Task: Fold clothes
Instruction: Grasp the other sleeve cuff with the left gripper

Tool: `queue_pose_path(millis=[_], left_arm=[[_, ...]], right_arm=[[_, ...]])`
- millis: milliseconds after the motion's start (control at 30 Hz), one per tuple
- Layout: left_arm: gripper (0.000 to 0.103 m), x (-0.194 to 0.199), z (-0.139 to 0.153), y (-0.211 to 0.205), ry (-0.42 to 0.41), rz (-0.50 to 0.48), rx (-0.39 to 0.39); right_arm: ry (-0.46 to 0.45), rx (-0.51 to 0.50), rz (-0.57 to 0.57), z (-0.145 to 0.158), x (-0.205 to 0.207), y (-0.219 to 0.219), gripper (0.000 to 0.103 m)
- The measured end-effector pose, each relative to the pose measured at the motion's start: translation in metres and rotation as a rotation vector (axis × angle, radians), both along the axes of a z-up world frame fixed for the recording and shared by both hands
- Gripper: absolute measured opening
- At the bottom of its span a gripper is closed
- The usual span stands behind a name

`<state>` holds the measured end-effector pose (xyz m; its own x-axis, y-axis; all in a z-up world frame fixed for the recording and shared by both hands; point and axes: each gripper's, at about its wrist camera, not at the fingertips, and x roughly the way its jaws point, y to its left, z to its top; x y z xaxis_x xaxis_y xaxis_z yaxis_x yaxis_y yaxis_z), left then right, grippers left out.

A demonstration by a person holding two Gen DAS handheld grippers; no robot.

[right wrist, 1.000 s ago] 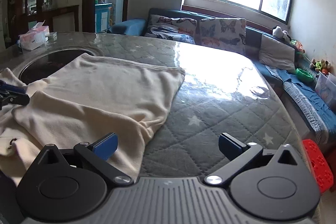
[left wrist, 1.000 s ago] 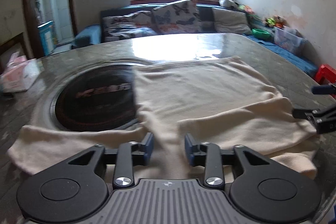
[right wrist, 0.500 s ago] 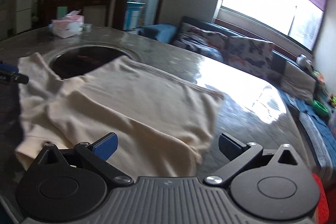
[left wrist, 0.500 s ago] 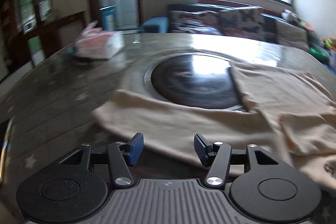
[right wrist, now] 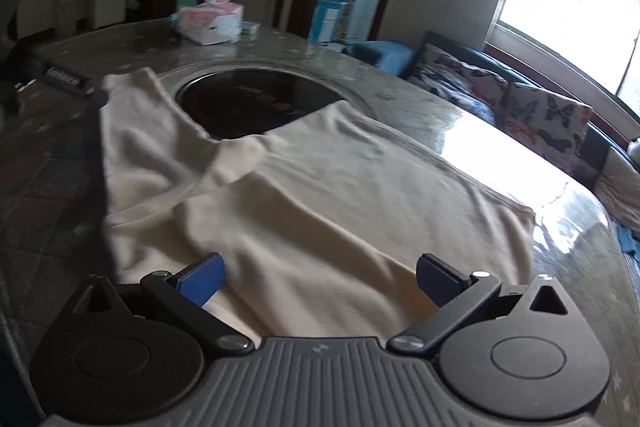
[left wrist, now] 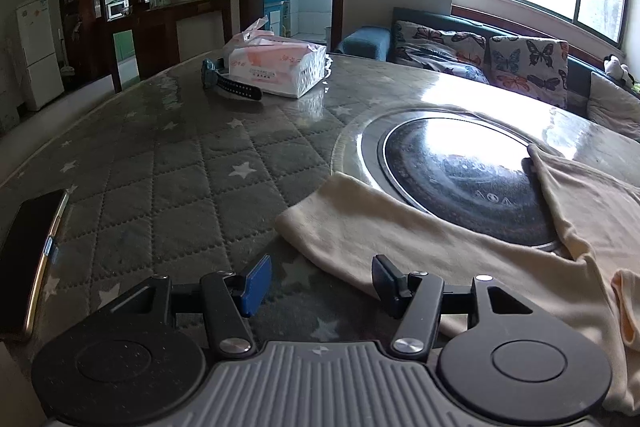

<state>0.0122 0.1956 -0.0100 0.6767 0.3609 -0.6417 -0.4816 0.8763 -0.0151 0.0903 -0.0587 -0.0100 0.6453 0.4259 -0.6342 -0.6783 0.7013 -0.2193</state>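
A cream long-sleeved garment [right wrist: 320, 195] lies partly folded on the round table. Its sleeve [left wrist: 384, 231] stretches left past the dark hob. My left gripper [left wrist: 320, 281] is open and empty, just short of the sleeve's cuff end, low over the table. My right gripper [right wrist: 318, 277] is wide open and empty, hovering over the garment's near edge. In the right wrist view the left gripper [right wrist: 64, 81] shows blurred at the far left by the sleeve's end.
A round black hob [left wrist: 464, 171] sits in the middle of the quilted table [left wrist: 168, 163]. A tissue pack [left wrist: 276, 67] and a wristwatch [left wrist: 228, 85] lie at the far side. A phone [left wrist: 30, 255] lies at the left edge. A sofa [left wrist: 500, 63] stands beyond.
Both views have swung left. My left gripper moved from the garment's body to the sleeve's cuff end and opened wider. My right gripper moved left over the garment.
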Motion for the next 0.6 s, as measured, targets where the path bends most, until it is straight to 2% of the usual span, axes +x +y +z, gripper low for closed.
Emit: queue_pose_path(millis=[167,267,500,600], left_arm=[[0.059,0.004,0.0,0.006,-0.005,0.011,-0.02],[0.059,0.007,-0.001,0.008,-0.006,0.018,-0.031],[0.059,0.01,-0.002,0.011,0.0,0.034,-0.056],[0.059,0.009,-0.001,0.013,-0.004,0.044,-0.063]], right_arm=[[-0.03,0.014,-0.091,0.009,0.01,-0.01,0.103],[-0.026,-0.025,-0.131,0.004,0.018,-0.015,0.103],[0.005,-0.016,-0.044,-0.003,0.006,0.003,0.103],[-0.028,-0.019,-0.008,-0.002,0.0,0.012,0.103]])
